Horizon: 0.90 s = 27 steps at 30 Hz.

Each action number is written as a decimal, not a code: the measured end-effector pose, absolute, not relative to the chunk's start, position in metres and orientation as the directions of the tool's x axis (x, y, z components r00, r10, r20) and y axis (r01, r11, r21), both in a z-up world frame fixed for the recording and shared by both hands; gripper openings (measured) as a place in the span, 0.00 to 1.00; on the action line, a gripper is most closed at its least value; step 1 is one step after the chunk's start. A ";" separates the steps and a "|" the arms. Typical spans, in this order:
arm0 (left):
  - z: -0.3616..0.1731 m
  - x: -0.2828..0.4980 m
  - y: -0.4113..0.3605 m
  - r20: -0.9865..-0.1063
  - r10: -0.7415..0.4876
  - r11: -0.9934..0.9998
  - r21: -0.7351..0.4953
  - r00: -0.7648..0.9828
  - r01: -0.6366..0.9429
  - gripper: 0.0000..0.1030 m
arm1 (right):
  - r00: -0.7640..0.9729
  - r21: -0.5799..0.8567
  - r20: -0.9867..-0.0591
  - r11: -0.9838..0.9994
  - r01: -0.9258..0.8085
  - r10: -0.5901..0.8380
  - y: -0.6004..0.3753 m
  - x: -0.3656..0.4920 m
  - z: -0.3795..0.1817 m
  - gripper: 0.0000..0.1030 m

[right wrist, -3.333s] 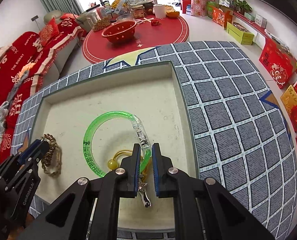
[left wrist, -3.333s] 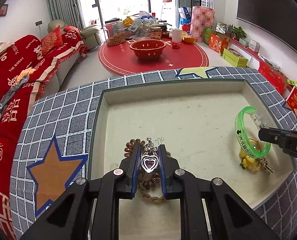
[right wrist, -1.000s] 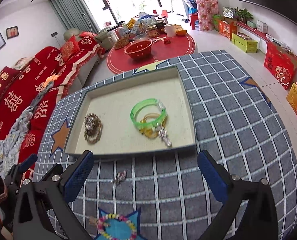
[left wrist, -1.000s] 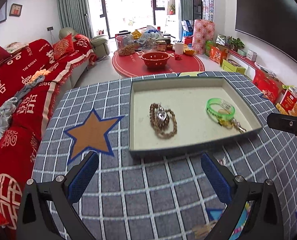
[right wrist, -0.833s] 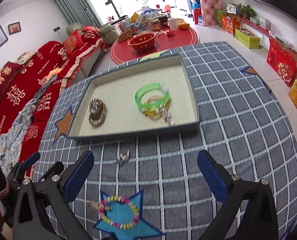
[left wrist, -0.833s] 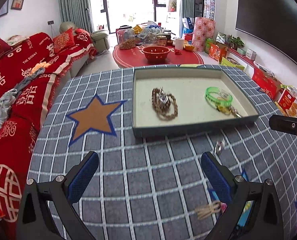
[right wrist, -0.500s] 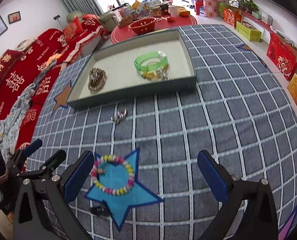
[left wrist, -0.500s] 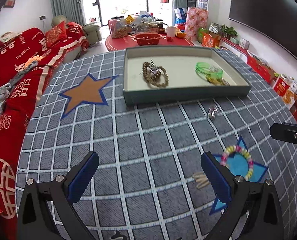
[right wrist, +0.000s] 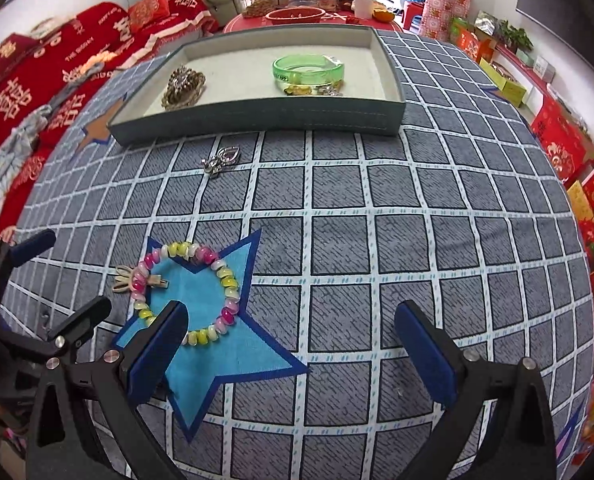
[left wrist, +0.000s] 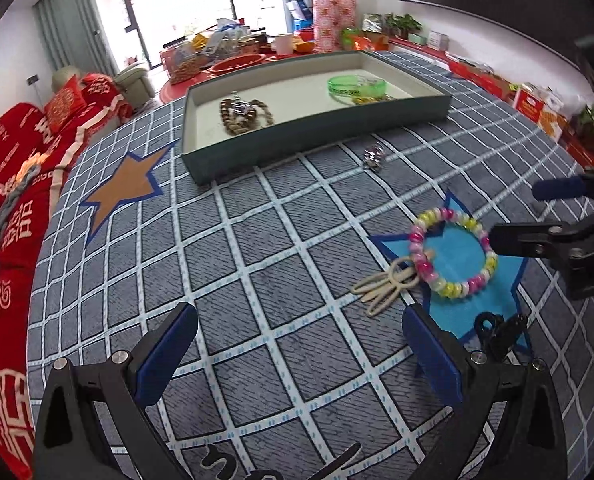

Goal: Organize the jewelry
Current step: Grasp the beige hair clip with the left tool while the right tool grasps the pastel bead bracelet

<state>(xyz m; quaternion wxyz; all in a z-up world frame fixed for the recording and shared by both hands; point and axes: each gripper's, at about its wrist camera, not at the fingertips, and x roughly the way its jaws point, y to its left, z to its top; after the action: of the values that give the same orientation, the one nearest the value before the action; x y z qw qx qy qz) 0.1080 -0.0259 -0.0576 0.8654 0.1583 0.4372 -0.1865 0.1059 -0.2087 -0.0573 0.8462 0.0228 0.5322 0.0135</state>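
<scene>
My bead bracelet [right wrist: 188, 293] lies on the blue star [right wrist: 217, 344], a silver charm [right wrist: 222, 159] just before the tray [right wrist: 257, 120]. My left gripper [left wrist: 297, 360] and right gripper [right wrist: 293, 356] are both spread wide, holding nothing.

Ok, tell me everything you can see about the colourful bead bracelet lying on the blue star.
The bead bracelet is a closed ring of glossy, rounded beads in pink, yellow, white and pale green, glass or plastic by the look. It lies flat on the blue star of the checked cloth, outside the tray. A beige looped hair tie touches its edge. The open right gripper hovers close; one finger hides a few beads.
</scene>
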 end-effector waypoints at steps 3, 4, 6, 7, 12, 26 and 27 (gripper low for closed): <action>-0.063 0.108 -0.030 -0.821 -0.171 0.871 0.133 0.545 0.473 1.00 | 0.420 0.016 -0.907 1.000 -0.016 0.022 -0.203 0.109 -0.064 1.00; -0.064 0.108 -0.030 -0.820 -0.176 0.873 0.126 0.545 0.472 1.00 | 0.416 0.008 -0.909 1.000 -0.021 0.016 -0.201 0.110 -0.066 1.00; -0.064 0.111 -0.029 -0.826 -0.176 0.880 0.111 0.535 0.462 1.00 | 0.409 -0.019 -0.912 0.999 -0.028 -0.006 -0.199 0.111 -0.069 0.98; -0.064 0.112 -0.028 -0.826 -0.178 0.882 0.107 0.534 0.458 1.00 | 0.406 -0.031 -0.914 0.999 -0.028 -0.017 -0.198 0.113 -0.070 0.97; -0.065 0.120 -0.031 -0.826 -0.178 0.886 0.102 0.535 0.453 1.00 | 0.423 -0.044 -0.905 0.999 -0.009 -0.036 -0.201 0.119 -0.069 0.90; -0.064 0.126 -0.061 -0.818 -0.207 0.858 0.111 0.537 0.501 1.00 | 0.440 -0.046 -0.896 0.997 0.057 -0.067 -0.230 0.126 -0.059 0.52; -0.064 0.126 -0.064 -0.819 -0.214 0.853 0.109 0.533 0.511 1.00 | 0.441 -0.046 -0.895 0.998 0.045 -0.061 -0.228 0.125 -0.059 0.46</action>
<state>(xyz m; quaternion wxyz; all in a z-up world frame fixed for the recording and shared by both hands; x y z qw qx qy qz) 0.1257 -0.0640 -0.0642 0.8587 0.1703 0.4349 -0.2111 0.1252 -0.2284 -0.0588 0.8489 -0.0076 0.5276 -0.0314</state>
